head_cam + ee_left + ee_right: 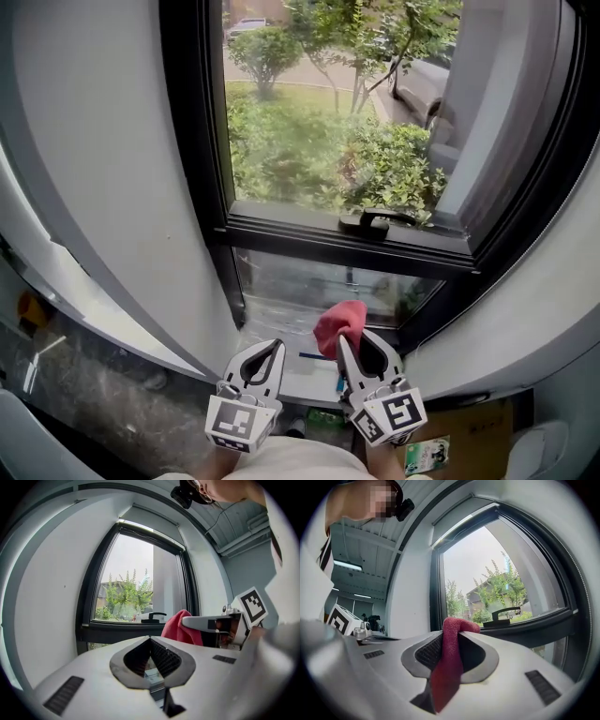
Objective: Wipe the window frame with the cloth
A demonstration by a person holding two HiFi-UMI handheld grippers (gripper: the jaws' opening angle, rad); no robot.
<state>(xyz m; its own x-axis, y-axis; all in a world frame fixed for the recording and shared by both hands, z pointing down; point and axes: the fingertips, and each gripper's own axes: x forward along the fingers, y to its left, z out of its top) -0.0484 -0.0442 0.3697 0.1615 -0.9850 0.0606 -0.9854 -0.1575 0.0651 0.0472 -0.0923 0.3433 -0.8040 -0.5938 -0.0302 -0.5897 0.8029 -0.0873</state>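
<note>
Right claw [457, 631] pinching red cloth [446, 667], left claw [150, 640] closed empty, black window frame [309, 232] ahead

Cloth [339, 323] below window frame [319, 236], right of left gripper [275, 349].

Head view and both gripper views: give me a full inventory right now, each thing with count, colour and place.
window frame: one, black, straight ahead, set in the wall
window handle: one, black, on the frame's crossbar
wall: pale grey, on either side of the frame
shrubs: several, green, outside behind the glass
cardboard box: one, brown, on the floor at lower right
cloth: one, red, pinched in the right gripper, bunched past its tips
left gripper: one, white, jaws together, empty, left of the cloth
right gripper: one, white, jaws closed on the cloth
</note>
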